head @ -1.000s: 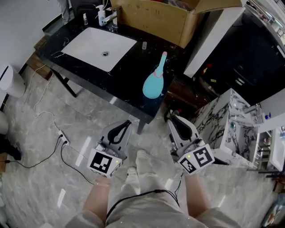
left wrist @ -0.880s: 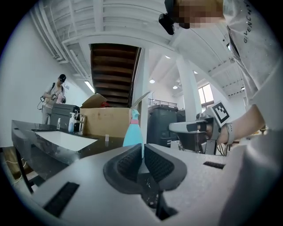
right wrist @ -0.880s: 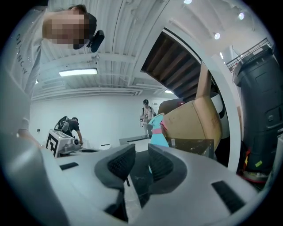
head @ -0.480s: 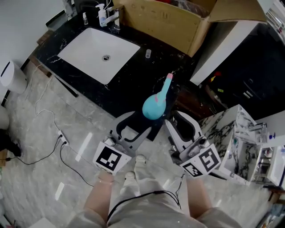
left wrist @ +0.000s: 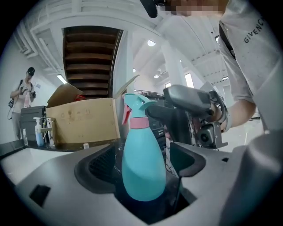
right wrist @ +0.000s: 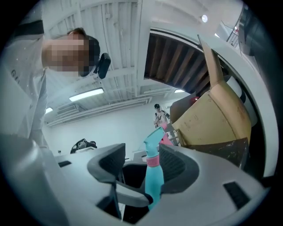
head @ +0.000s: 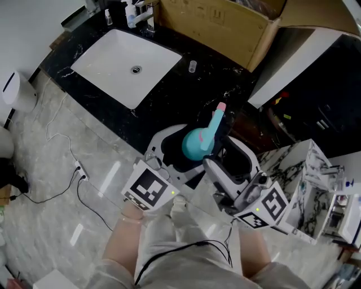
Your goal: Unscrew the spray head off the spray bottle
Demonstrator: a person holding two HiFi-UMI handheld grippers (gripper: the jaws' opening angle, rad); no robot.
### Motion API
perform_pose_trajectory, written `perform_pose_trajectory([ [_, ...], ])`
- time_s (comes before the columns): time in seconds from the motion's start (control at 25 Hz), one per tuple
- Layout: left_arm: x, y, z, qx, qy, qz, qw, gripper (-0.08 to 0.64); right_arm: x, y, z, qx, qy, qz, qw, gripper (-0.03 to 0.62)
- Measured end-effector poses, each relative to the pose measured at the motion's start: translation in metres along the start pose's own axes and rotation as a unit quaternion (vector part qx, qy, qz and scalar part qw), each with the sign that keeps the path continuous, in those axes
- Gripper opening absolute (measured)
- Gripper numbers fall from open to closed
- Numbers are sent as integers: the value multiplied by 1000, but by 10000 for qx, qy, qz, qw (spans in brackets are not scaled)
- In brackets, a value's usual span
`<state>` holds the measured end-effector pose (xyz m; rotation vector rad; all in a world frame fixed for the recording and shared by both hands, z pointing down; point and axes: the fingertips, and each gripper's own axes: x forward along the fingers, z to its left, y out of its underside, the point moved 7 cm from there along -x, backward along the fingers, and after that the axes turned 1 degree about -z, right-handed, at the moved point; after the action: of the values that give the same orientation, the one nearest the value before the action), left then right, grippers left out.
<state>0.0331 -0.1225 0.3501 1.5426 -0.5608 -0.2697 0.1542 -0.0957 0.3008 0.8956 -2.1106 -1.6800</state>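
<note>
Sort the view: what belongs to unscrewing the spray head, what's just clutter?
Job: spray bottle, its spray head, left gripper and right gripper, jaws opening with the bottle between them.
Clutter: sink, cardboard box, pump bottle, small cup.

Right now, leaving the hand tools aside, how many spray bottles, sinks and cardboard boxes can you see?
Spray bottle: 1
Sink: 1
Cardboard box: 1
Total: 3
</note>
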Motion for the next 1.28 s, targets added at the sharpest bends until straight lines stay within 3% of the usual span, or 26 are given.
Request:
perform_pose_trajectory([
  [0.12, 10, 1, 3, 53, 242, 109, 9996, 377, 7, -8, -2, 209, -65, 41, 9998, 259],
  [0.24, 19, 8, 3, 233, 422, 329, 9983, 376, 16, -11, -1, 133, 60, 282, 9995, 268],
  [0.4, 26, 14, 2, 453, 389, 413, 9974, 374, 27, -8, 0, -56, 361, 648, 9972, 268],
  [0.76, 26, 15, 0, 369, 59, 480, 9981, 368, 35, -6, 9, -661, 946, 1180, 9863, 219],
  [0.96, 23, 15, -1, 368, 81, 433, 9984, 365, 32, -10, 12, -815, 899, 1474, 9816, 219],
  [1.28, 17, 17, -3, 337, 176, 402, 9985, 365, 12, -12, 13, -973, 998, 1601, 9772, 126],
])
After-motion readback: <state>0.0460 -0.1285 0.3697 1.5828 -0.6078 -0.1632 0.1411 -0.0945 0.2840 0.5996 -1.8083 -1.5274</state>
